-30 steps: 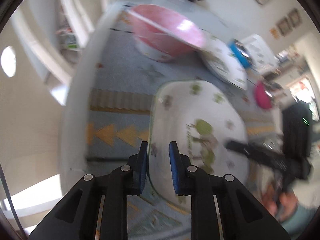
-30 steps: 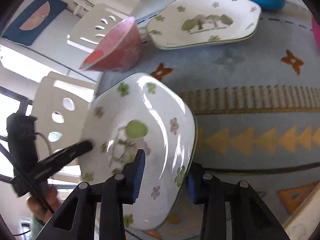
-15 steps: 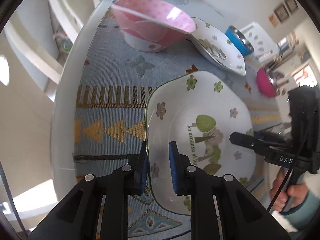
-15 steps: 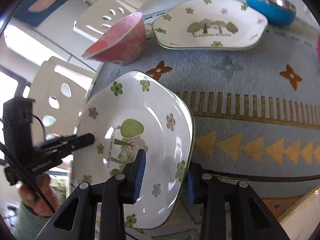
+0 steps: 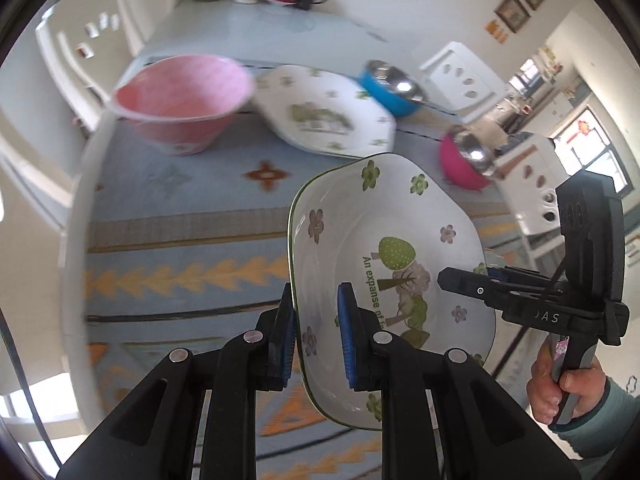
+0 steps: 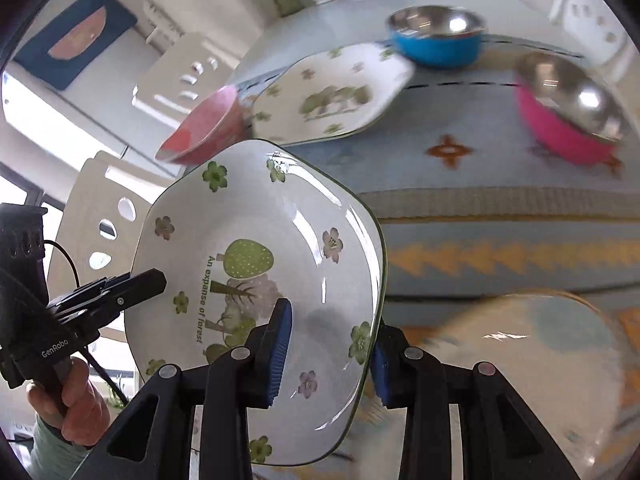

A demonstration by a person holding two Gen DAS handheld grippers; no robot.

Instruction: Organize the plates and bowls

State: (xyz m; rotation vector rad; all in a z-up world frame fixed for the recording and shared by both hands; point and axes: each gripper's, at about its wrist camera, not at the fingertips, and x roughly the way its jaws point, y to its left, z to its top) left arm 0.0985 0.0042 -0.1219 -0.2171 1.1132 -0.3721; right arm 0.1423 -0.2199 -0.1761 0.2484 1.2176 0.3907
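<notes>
Patterned tablecloth [image 5: 180, 248] lying below, both grippers, left gripper [image 5: 316, 340] and right gripper [image 6: 328, 344], are clamping opposite rims of a floral plate [image 5: 400, 240] reading "An expanse of forest"; the tools are showing "GenRobo".

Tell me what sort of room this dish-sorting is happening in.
Probably a home dining area: a table with a patterned cloth, white cut-out chairs around it, and framed pictures on the wall.

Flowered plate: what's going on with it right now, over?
Left gripper and right gripper both clamped on flowered plate rim. Plate off the table. Nothing blocking.
</notes>
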